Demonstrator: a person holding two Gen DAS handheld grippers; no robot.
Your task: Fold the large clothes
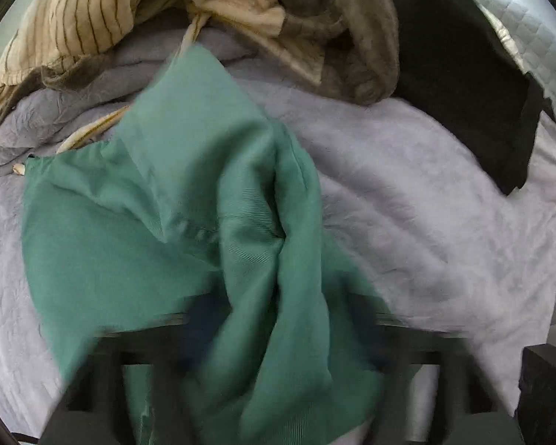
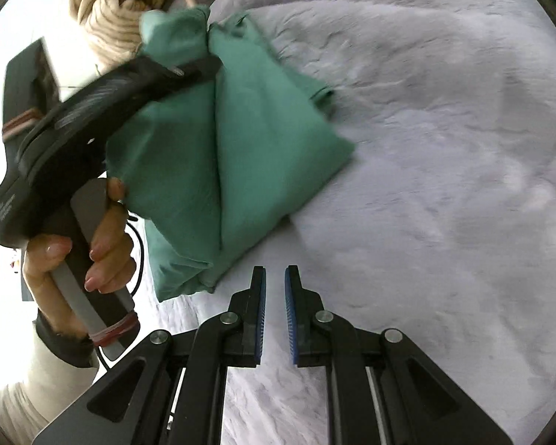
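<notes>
- Step in hand: the left gripper (image 2: 204,65) is clamped on a bunch of the green garment (image 2: 248,141) and lifts it off the pale quilted bedspread (image 2: 444,167); the lower folds touch the spread.
- The right gripper (image 2: 275,289) holds nothing, its fingers a narrow gap apart, just beside the garment's lower corner.
- Next, probably: the right gripper pinches a free corner so the cloth can be spread flat.
- Room: bare spread lies to the right; a striped cream garment (image 1: 78,11), a taupe one (image 1: 344,37) and a black one (image 1: 463,74) crowd the far edge.
</notes>
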